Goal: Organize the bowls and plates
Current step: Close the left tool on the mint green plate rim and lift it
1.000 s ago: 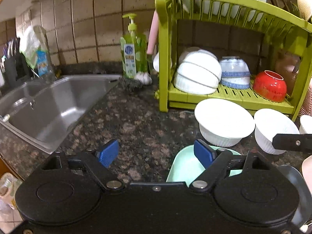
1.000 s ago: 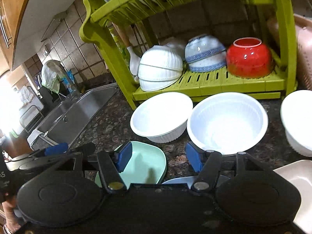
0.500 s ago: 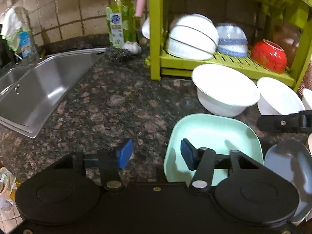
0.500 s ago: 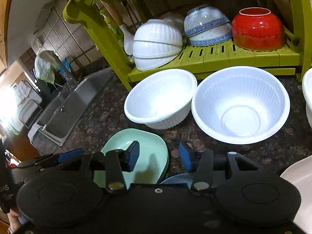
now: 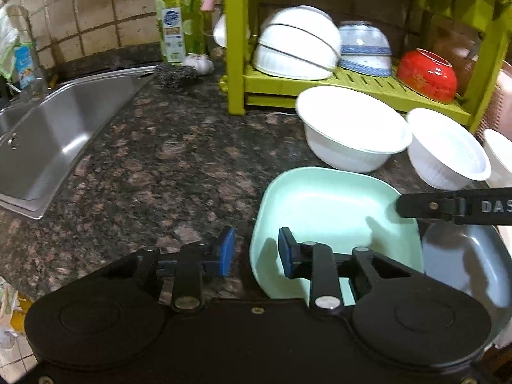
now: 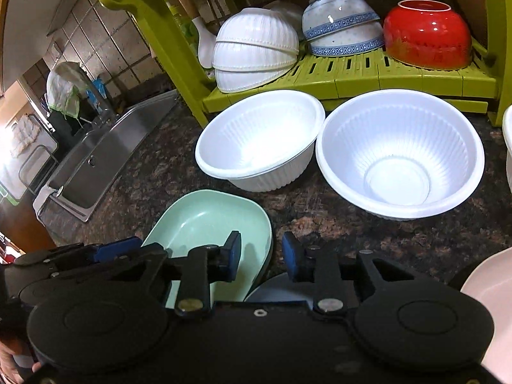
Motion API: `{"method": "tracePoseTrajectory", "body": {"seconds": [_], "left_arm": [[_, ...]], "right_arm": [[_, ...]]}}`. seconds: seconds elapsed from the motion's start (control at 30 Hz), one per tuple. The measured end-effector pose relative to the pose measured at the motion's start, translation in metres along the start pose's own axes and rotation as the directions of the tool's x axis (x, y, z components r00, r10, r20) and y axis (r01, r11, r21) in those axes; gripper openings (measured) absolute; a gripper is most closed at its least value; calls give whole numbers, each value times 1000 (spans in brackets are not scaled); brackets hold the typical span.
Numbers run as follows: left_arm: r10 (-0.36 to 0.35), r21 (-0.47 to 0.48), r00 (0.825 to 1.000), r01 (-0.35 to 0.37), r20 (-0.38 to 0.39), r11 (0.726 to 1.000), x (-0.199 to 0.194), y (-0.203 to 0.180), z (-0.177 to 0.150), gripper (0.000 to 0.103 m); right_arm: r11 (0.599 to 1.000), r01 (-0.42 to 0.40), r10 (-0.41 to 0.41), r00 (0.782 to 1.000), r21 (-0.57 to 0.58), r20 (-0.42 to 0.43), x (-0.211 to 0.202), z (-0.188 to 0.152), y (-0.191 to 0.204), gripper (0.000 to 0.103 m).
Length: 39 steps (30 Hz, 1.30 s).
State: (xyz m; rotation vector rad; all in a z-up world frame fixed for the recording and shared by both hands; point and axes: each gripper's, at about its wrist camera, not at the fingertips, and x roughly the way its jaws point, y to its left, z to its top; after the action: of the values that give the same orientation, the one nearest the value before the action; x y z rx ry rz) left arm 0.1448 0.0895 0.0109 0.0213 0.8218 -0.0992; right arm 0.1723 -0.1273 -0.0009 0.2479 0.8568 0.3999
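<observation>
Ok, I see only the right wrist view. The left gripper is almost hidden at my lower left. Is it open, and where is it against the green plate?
Observer: It is open. The left gripper straddles the left rim of the green plate: one pad is outside over the counter, the other inside over the plate.
Operator: And the grey plate, mostly hidden for me: where does it lie?
Observer: It lies close beside the green plate, on its right. Most of it shows in the left wrist view.
Operator: Is anything near the sink that I cannot see well?
Observer: A green soap bottle stands at the tiled wall, with a steel scrubber in front of it.
</observation>
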Motion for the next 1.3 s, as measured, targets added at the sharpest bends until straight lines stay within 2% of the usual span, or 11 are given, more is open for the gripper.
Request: {"method": "tracePoseTrajectory", "body": {"seconds": [0.1, 0.23, 0.37, 0.47, 0.5, 0.73, 0.87, 1.3], "left_arm": [[-4, 12, 1000, 5, -10, 1000, 2, -5, -2, 31], [0, 5, 1000, 0, -29, 1000, 6, -7, -3, 30], [-12, -26, 999, 11, -43, 1000, 7, -3, -4, 29], [-1, -36, 999, 0, -34, 999, 5, 0, -4, 19], [4, -39, 999, -6, -32, 999, 5, 2, -3, 18], [14, -102, 999, -18, -36, 995, 2, 16, -1, 18], [55, -138, 998, -57, -22, 989, -2, 27, 1, 18], [156, -283, 987, -164, -49, 945, 11, 74, 4, 18]], "right_arm": [[1000, 13, -13, 1000, -3, -7, 2, -1, 0, 31], [1000, 14, -15, 1000, -5, -10, 6, -1, 2, 30], [1000, 12, -12, 1000, -10, -12, 10, 0, 7, 25], [999, 38, -37, 999, -39, 11, 14, 0, 13, 19], [998, 42, -41, 999, -47, 14, 15, 0, 14, 19], [999, 29, -29, 999, -46, 15, 28, 6, 27, 19], [997, 23, -21, 999, -76, 24, 37, 10, 45, 19], [995, -37, 38, 999, -94, 9, 78, 29, 82, 19]]}}
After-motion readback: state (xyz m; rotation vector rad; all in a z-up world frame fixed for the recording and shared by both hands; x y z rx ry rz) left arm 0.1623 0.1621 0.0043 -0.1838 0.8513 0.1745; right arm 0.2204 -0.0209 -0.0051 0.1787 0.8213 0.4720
